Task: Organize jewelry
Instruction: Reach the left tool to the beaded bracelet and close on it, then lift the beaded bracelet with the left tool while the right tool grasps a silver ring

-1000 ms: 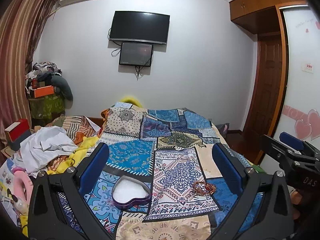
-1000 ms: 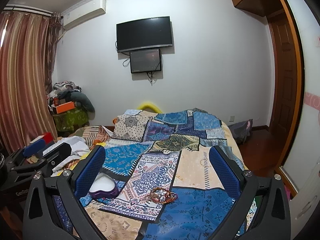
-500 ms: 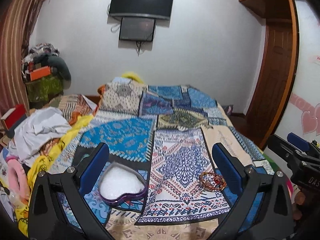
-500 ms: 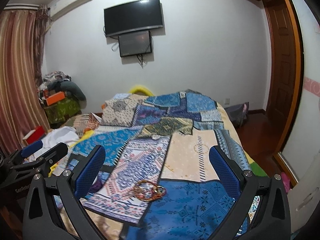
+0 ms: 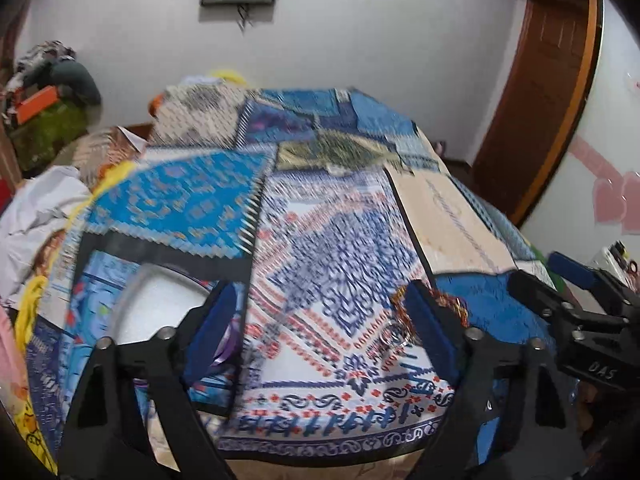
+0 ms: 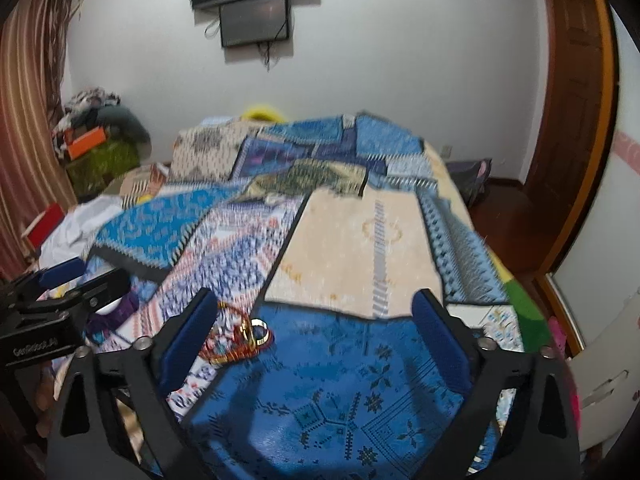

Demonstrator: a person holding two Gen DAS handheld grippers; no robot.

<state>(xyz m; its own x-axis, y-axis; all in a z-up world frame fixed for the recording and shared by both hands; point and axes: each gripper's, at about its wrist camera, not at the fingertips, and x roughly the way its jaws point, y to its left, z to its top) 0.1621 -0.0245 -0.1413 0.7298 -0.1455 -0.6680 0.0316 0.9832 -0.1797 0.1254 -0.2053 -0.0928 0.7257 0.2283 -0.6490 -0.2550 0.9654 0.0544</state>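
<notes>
Both tools lowered toward bed, bracelets [image 6: 236, 340] beside right tool [image 6: 316, 340] left finger

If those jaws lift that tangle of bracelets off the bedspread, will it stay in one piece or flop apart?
The bracelets look like thin loops heaped loosely, so they would probably dangle and may separate. A shiny gold ring among them could slip. They look light, and the soft bedspread may give underneath.

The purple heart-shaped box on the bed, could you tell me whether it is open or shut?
Open. The purple heart-shaped box has no lid on it in the left wrist view, and its white lining shows inside the rim.
</notes>
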